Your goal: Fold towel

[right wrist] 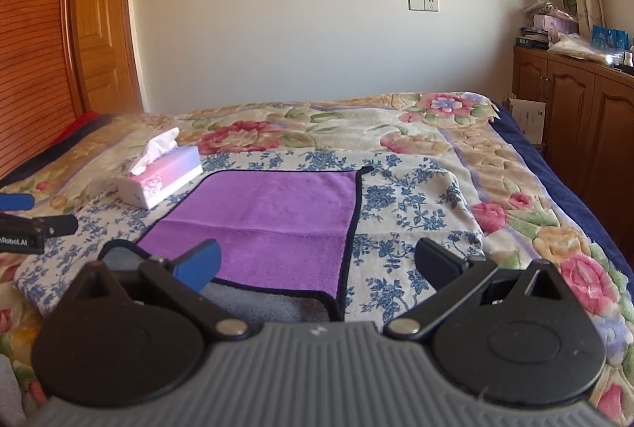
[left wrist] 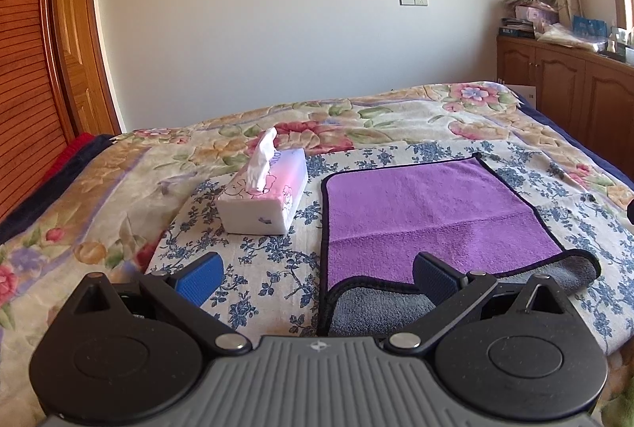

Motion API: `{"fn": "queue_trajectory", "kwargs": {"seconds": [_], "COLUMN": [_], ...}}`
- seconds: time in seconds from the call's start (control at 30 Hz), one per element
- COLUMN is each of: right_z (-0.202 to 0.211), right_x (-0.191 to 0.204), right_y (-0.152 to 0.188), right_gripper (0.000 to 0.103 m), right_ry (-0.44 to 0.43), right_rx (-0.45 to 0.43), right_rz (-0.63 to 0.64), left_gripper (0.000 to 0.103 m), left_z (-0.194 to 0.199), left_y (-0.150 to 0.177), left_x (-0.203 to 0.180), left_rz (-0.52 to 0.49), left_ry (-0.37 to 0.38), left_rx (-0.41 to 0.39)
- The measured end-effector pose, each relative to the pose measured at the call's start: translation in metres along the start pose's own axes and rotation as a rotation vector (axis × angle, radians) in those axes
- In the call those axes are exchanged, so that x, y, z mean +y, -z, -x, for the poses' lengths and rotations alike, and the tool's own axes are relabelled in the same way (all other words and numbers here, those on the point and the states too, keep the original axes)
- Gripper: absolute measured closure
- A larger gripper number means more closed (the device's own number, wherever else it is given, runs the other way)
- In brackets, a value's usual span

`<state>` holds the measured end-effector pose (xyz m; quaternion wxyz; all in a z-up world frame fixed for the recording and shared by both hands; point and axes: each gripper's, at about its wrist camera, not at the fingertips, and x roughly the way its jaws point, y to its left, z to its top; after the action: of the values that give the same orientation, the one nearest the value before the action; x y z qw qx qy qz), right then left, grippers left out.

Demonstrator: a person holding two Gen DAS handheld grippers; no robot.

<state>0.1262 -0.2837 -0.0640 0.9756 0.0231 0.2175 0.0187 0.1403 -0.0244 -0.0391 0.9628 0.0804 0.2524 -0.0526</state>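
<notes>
A purple towel (left wrist: 428, 213) with a dark border lies flat on the blue-flowered cloth on the bed. Its near edge is turned over and shows the grey underside (left wrist: 380, 312). My left gripper (left wrist: 317, 278) is open and empty, hovering above the towel's near left corner. In the right wrist view the towel (right wrist: 269, 213) lies ahead, grey underside (right wrist: 257, 302) nearest. My right gripper (right wrist: 317, 264) is open and empty above the towel's near right corner. The left gripper's tip (right wrist: 23, 217) shows at the left edge of that view.
A tissue box (left wrist: 265, 197) stands left of the towel, also in the right wrist view (right wrist: 162, 181). The floral bedspread (left wrist: 356, 121) covers the bed. A wooden door (left wrist: 71, 30) is at the left, a wooden cabinet (left wrist: 570, 86) with clutter at the right.
</notes>
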Motion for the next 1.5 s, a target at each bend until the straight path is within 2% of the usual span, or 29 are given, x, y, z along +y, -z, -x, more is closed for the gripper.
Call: {"fn": "queue_trajectory", "kwargs": {"seconds": [0.27,0.6,0.87,1.2,1.27,1.33,1.43,1.5], "right_z": [-0.021,-0.043,-0.059,-0.067,-0.069,-0.07,-0.072,-0.073], "right_x": [-0.005,-0.009,-0.008,-0.005,-0.003,-0.002,0.0,0.001], "right_y": [0.002,0.009,0.015,0.014,0.014,0.015,0.017,0.018], "right_gripper": [0.0,0.0,0.0,0.001,0.014,0.015,0.019,0.022], "right_ry": [0.007,-0.03,-0.044,-0.122,-0.136,-0.131,-0.137,-0.138], "right_rx": [0.036,0.122,0.187,0.232,0.243,0.256,0.278,0.29], "right_rz": [0.013,0.0,0.028,0.02,0.019,0.026,0.034,0.036], "left_gripper": [0.0,0.005,0.015,0.031,0.032,0.033,0.043,0.045], "left_z": [-0.021,-0.046,-0.059,-0.069,-0.07,-0.071,-0.074,-0.076], "left_y": [-0.002,-0.005,-0.005,0.0,0.0,0.0,0.002,0.002], "left_x": [0.001,0.003,0.001,0.002,0.002,0.003,0.002,0.002], "left_rz": [0.003,0.027,0.022,0.013,0.011,0.013,0.014,0.018], "left_ry": [0.023,0.064,0.102,0.127,0.133,0.14,0.152,0.16], "left_rx": [0.023,0.058,0.092,0.161,0.165,0.173,0.19,0.196]}}
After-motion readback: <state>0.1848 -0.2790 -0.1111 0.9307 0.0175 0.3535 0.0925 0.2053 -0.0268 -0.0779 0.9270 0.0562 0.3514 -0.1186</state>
